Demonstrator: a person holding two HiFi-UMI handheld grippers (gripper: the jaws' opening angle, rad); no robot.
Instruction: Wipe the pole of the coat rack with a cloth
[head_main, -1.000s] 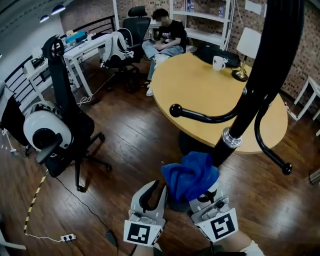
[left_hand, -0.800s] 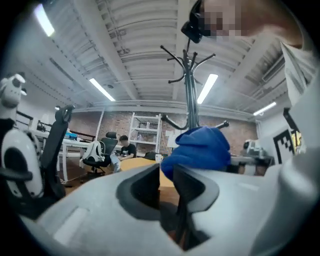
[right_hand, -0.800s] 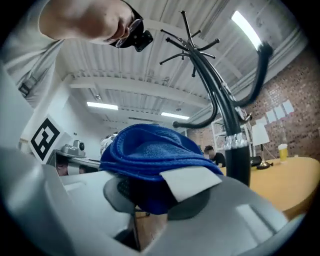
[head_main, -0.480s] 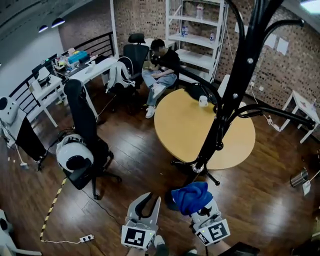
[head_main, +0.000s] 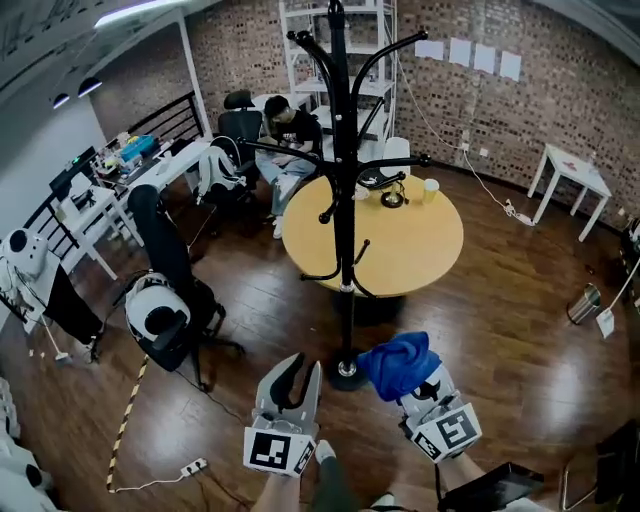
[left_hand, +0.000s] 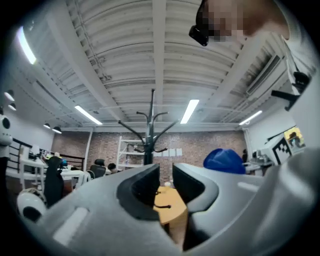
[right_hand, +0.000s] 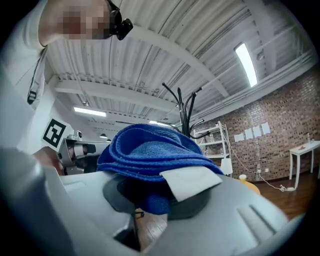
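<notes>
Retreat from the coat rack (head_main: 339, 120) since a second ago: then looming over the view, black shaft close against the cloth; now seen whole, from hooks down to round base (head_main: 349, 376), well apart from both tools.

At 7 o'clock, left gripper (head_main: 303, 368): pale grey moulded plastic with dark inner pads, jaws narrowed to a slim gap, nothing between them, aimed toward the rack.

At 12 o'clock, pole (head_main: 344, 230): smooth glossy black, slim and upright, with curved arms ending in small knobs, set on dark wood-plank floor (head_main: 250, 300) just in front of a round tan table (head_main: 420, 245).

At 5 o'clock, right gripper (head_main: 418, 388) clamped on the blue cloth (head_main: 398, 362): soft terry, folded in thick layers, bulging over the jaws, white label (right_hand: 190, 180) lying at its edge. Cloth clear of the pole, near the base and to its right.
</notes>
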